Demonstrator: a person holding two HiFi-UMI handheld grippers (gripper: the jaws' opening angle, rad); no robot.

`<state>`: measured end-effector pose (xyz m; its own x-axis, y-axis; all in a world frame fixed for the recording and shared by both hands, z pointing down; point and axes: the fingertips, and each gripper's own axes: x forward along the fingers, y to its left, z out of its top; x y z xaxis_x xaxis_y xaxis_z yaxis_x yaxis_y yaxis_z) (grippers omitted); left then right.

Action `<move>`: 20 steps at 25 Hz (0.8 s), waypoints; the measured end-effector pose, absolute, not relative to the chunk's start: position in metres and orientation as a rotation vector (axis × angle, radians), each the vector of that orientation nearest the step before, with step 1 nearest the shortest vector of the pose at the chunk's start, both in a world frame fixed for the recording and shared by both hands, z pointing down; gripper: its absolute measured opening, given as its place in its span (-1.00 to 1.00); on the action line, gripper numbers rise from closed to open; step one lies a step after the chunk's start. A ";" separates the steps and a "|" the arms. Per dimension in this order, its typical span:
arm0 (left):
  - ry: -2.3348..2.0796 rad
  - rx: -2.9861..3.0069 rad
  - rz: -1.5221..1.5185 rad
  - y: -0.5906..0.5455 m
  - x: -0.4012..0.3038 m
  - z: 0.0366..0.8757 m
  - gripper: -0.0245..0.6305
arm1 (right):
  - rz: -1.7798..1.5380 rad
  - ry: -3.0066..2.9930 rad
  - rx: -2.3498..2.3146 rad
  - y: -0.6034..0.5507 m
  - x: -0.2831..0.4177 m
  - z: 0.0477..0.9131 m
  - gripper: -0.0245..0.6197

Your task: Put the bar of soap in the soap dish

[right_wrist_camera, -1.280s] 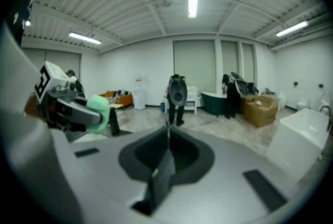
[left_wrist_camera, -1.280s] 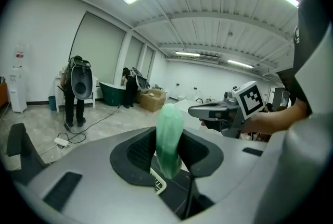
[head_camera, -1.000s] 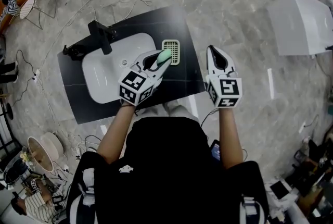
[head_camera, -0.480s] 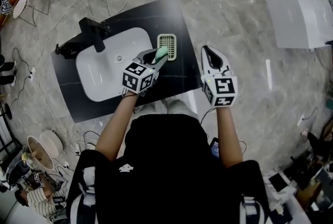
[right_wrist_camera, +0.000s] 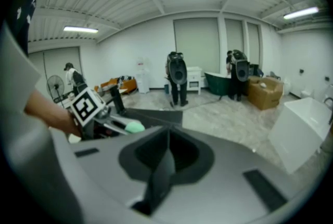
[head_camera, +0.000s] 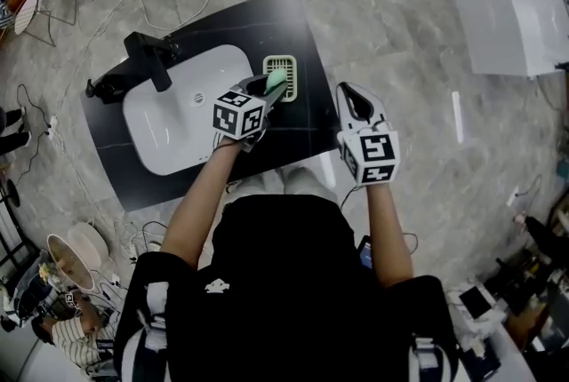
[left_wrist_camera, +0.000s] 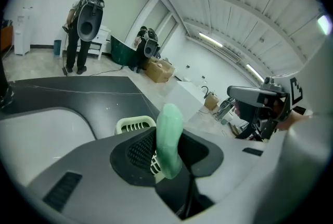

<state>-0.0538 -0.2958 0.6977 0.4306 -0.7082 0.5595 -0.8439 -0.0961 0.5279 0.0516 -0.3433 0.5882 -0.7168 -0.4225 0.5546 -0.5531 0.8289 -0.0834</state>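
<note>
My left gripper [head_camera: 270, 86] is shut on a pale green bar of soap [head_camera: 276, 80], which stands on edge between the jaws. The soap hangs just over the near end of the cream slatted soap dish [head_camera: 287, 61] on the black counter [head_camera: 293, 20]. In the left gripper view the soap [left_wrist_camera: 169, 137] sticks up between the jaws, with the dish [left_wrist_camera: 130, 124] just behind it. My right gripper [head_camera: 355, 99] is off the counter's right edge, shut and holding nothing. From the right gripper view [right_wrist_camera: 167, 151] the soap [right_wrist_camera: 134, 126] shows at the left.
A white basin [head_camera: 178, 109] with a black faucet [head_camera: 147, 59] is set in the counter left of the dish. A white box [head_camera: 516, 20] stands on the floor at the right. Cables lie on the floor behind the counter. People stand far back in the room.
My left gripper has sunk with the soap and moved over the dish; the soap now overlaps the dish's near end. The right gripper has dropped a little.
</note>
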 end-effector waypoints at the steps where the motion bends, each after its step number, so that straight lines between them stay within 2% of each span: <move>1: -1.323 1.840 0.207 -0.298 -0.054 0.701 -0.52 | 0.328 -2.474 0.713 -0.343 0.052 0.590 -0.81; 20: -1.329 1.734 0.251 -0.310 -0.055 0.734 -0.52 | 0.359 -2.421 0.695 -0.330 0.053 0.610 -0.81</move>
<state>-0.0551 -0.3101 0.7338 0.3995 -0.6643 0.6317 -0.8491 -0.0083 0.5282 0.0529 -0.3301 0.6101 -0.6903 -0.3956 0.6058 -0.5544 0.8272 -0.0915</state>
